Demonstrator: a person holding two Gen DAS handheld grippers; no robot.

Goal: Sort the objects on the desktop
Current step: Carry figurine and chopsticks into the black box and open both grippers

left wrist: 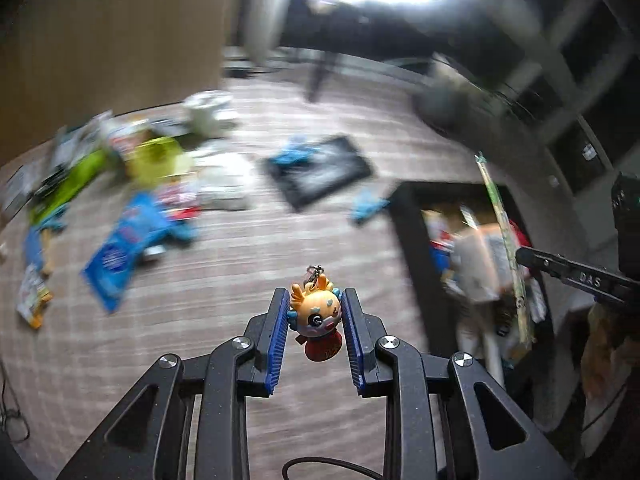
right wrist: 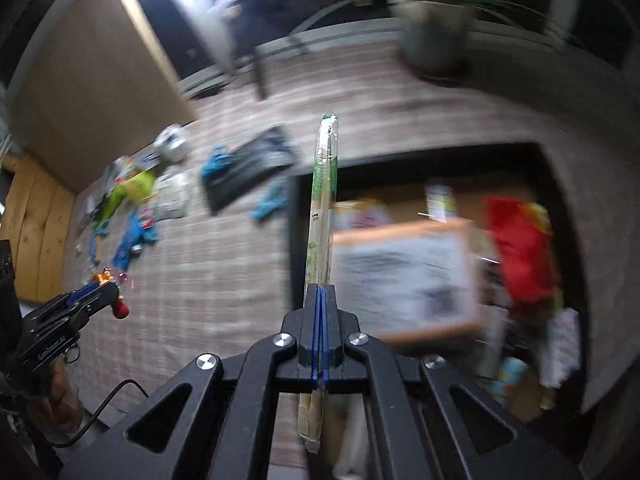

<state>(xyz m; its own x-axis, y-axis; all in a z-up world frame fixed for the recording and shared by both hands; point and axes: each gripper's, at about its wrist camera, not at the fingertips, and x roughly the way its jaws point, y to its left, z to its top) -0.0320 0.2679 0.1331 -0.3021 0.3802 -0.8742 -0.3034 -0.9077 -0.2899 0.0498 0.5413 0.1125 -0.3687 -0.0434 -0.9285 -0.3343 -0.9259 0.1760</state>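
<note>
My left gripper [left wrist: 315,304] is shut on a small orange cartoon keychain figure [left wrist: 318,316] with a red base, held above the striped floor covering. My right gripper [right wrist: 321,292] is shut on a long wrapped pair of chopsticks [right wrist: 322,200] that sticks up past its fingertips, beside the left edge of a black-rimmed box [right wrist: 294,216]. In the left wrist view the chopsticks [left wrist: 505,232] and the right gripper's finger [left wrist: 560,268] hang over that box [left wrist: 408,232]. In the right wrist view the left gripper [right wrist: 112,284] with the keychain figure [right wrist: 120,308] shows at far left.
The box holds a cardboard carton [right wrist: 404,276], a red bag [right wrist: 520,248] and other packets. A pile of packets [left wrist: 132,184], a black flat pad [left wrist: 320,170] and blue items lie scattered on the striped covering. A plant pot [right wrist: 432,36] stands at the back.
</note>
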